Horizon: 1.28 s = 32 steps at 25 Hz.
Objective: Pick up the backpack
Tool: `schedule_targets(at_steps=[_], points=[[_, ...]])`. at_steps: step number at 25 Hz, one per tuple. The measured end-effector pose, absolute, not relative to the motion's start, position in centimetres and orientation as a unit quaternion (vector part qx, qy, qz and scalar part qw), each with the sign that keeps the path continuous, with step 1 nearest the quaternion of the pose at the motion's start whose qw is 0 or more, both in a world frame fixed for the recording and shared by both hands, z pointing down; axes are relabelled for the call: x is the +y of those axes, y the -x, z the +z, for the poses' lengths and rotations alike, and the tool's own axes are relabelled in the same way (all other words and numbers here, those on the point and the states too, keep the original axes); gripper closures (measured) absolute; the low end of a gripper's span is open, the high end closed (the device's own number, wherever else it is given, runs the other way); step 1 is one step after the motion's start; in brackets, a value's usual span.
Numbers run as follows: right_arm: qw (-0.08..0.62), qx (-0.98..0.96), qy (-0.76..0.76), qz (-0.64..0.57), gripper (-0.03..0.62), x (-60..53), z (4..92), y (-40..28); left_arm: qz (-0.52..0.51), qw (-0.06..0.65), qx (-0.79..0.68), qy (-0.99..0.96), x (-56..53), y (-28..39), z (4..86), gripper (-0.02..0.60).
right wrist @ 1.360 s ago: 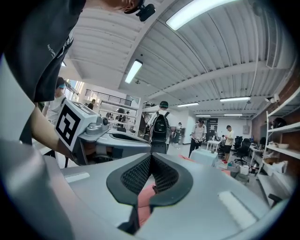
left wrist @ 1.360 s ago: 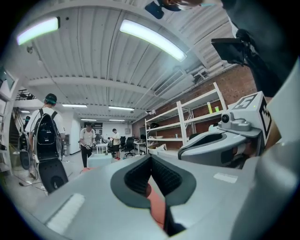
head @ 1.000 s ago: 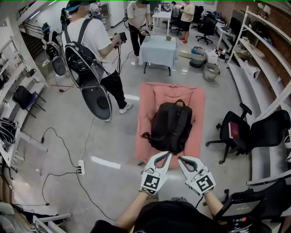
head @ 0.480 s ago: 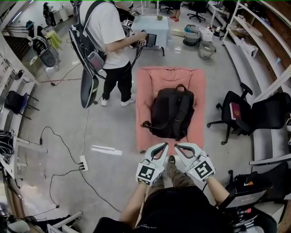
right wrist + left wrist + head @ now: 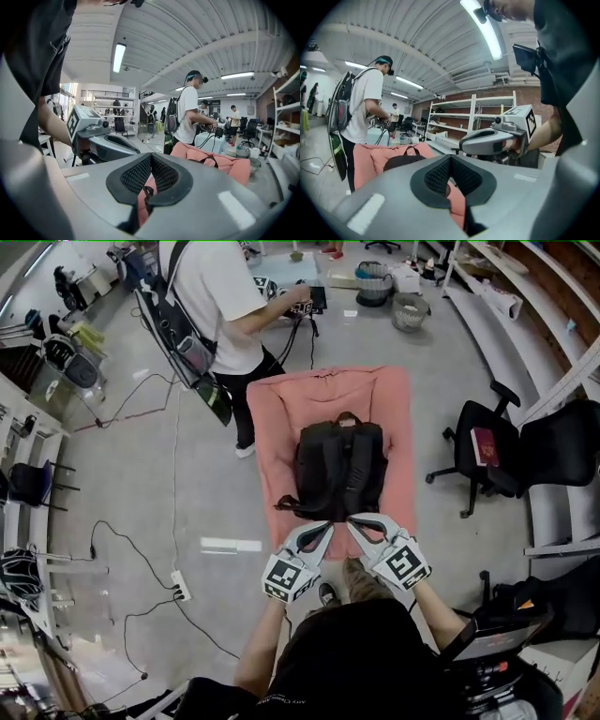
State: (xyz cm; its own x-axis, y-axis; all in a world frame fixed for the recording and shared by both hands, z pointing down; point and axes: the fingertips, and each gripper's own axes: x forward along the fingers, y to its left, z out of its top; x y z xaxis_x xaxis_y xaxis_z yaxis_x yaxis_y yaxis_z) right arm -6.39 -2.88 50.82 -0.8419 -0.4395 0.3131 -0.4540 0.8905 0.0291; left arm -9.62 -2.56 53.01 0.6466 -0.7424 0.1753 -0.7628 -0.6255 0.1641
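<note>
The black backpack [image 5: 339,468] lies on a pink mat [image 5: 272,409] on the floor [image 5: 187,484]. Near its 6 o'clock edge, the left tool [image 5: 324,527] and right tool [image 5: 354,519] hover side by side, each with its jaws together and empty.

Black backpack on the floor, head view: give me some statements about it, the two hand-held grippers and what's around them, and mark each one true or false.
1. The black fabric backpack lies on a pink cushion on the floor. True.
2. The left hand-held gripper and the right hand-held gripper both have their jaws together. True.
3. The left hand-held gripper is closed on the backpack's top handle. False: it grips nothing and is at the backpack's near end; the handle is at the far end.
4. The black office chair stands to the left of the cushion. False: it stands to the right.
5. A person in a white T-shirt stands by the cushion's far left corner. True.
</note>
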Motion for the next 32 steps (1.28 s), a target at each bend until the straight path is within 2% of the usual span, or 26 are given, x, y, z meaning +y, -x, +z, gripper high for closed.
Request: schedule_targets(at_steps=[6, 12, 14, 15, 19, 21, 25, 29, 32], points=[[0.212, -0.946, -0.243, 0.026, 0.585, -12.5, 57.8, 3.0, 0.118, 0.181, -0.374, -0.902, -10.3, 6.9, 59.8, 0.58], [0.247, -0.939, -0.23, 0.069, 0.583, -19.0, 63.5, 1.5, 0.102, 0.265, -0.435, -0.854, -17.5, 8.9, 64.7, 0.578], [0.269, -0.931, -0.232, 0.087, 0.565, -20.9, 66.4, 0.7, 0.097, 0.289, -0.458, -0.835, -19.3, 9.7, 67.0, 0.57], [0.282, -0.925, -0.236, 0.096, 0.556, -21.8, 68.1, 0.4, 0.093, 0.302, -0.467, -0.826, -20.1, 10.3, 68.1, 0.558], [0.336, -0.895, -0.261, 0.133, 0.457, -24.2, 73.7, -1.4, 0.096, 0.349, -0.466, -0.807, -21.6, 11.6, 72.3, 0.475], [0.35, -0.882, -0.274, 0.156, 0.433, -24.9, 75.5, -2.3, 0.104, 0.365, -0.457, -0.805, -21.9, 12.0, 74.0, 0.423], [0.35, -0.859, -0.3, 0.224, 0.365, -26.4, 77.6, -2.6, 0.109, 0.39, -0.432, -0.806, -22.8, 12.4, 75.8, 0.393], [0.344, -0.852, -0.296, 0.26, 0.352, -28.1, 79.4, -1.6, 0.101, 0.407, -0.424, -0.803, -24.5, 11.8, 76.8, 0.38], [0.331, -0.848, -0.292, 0.293, 0.374, -29.0, 80.6, -1.0, 0.062, 0.433, -0.438, -0.785, -25.9, 11.1, 77.3, 0.38]])
